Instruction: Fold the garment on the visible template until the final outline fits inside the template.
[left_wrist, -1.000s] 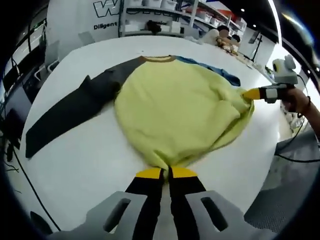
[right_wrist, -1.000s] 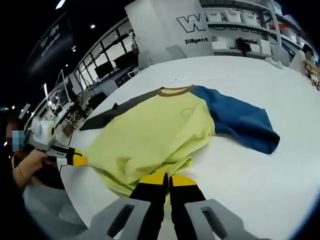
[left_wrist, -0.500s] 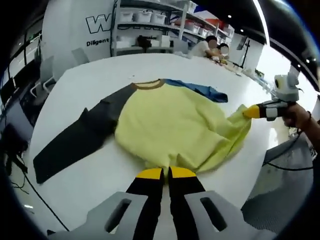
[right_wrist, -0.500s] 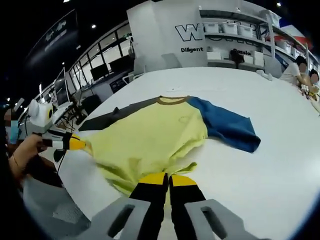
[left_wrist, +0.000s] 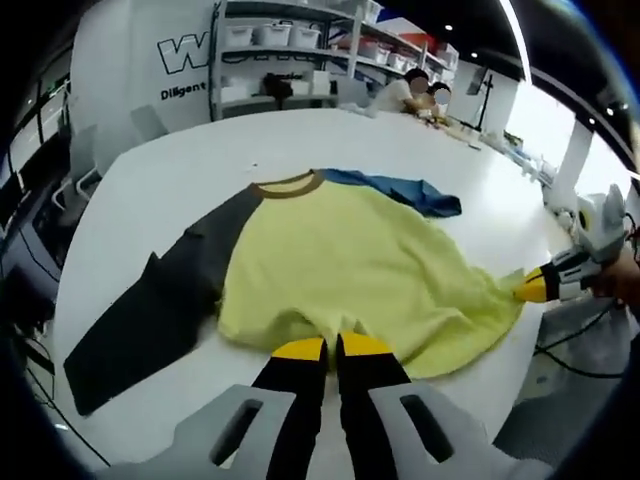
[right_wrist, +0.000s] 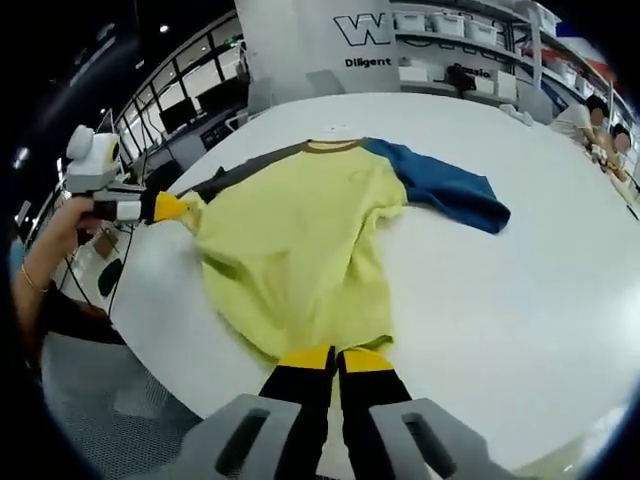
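You are working in a laboratory or demonstration hall, not a home. A large white table (right_wrist: 520, 300) with a rounded edge serves as the work surface. Behind it stands a white wall panel (left_wrist: 150, 70) carrying large lettering and the word "Diligent". Beside the panel, open metal shelving (left_wrist: 290, 40) holds rows of white storage bins. The ceiling is dark with spot lights, and glass-fronted partitions (right_wrist: 205, 85) line one side. Other people (left_wrist: 410, 92) sit at the far end of the table.
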